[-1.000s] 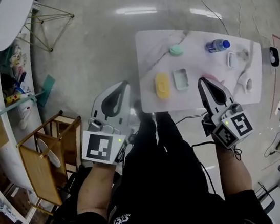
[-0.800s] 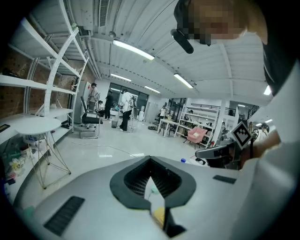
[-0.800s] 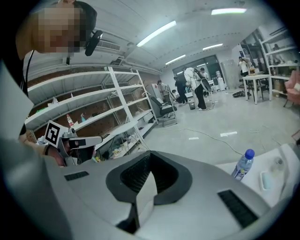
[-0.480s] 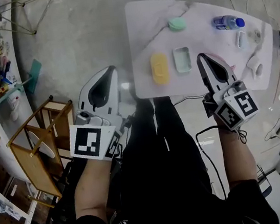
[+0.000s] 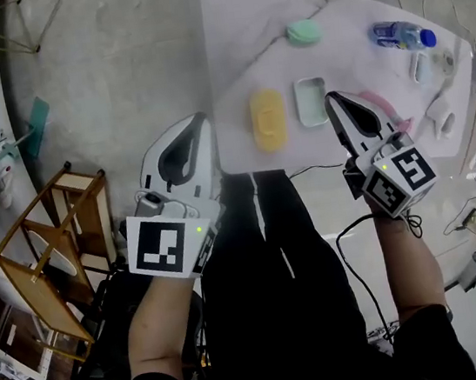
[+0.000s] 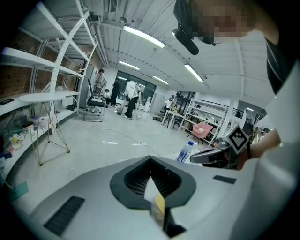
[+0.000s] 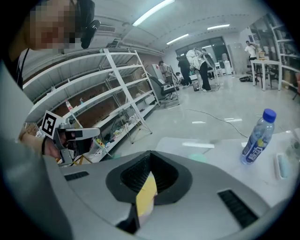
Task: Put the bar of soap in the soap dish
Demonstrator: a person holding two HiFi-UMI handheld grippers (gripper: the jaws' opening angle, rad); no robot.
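Note:
A yellow bar of soap (image 5: 268,120) lies on the white table (image 5: 235,45) near its front edge. Just right of it sits the pale green, empty soap dish (image 5: 312,101). My left gripper (image 5: 201,118) is shut and hangs off the table's front left edge, left of the soap. My right gripper (image 5: 329,97) is shut with nothing in it, its tip at the dish's right side. In the left gripper view the jaws (image 6: 151,159) meet at a point; the right gripper view shows the same (image 7: 150,152). A yellow sliver shows through each gripper's slot.
A green oval piece (image 5: 304,31) and a water bottle (image 5: 403,34) (image 7: 257,137) lie further back on the table. Small pale items (image 5: 421,67) sit at its right end. A wooden stand (image 5: 53,246) is on the floor at the left, cables (image 5: 350,239) by my legs.
Both grippers have sunk and come closer to the table's front edge. The right tip now reaches over the table beside the dish. Both stay shut.

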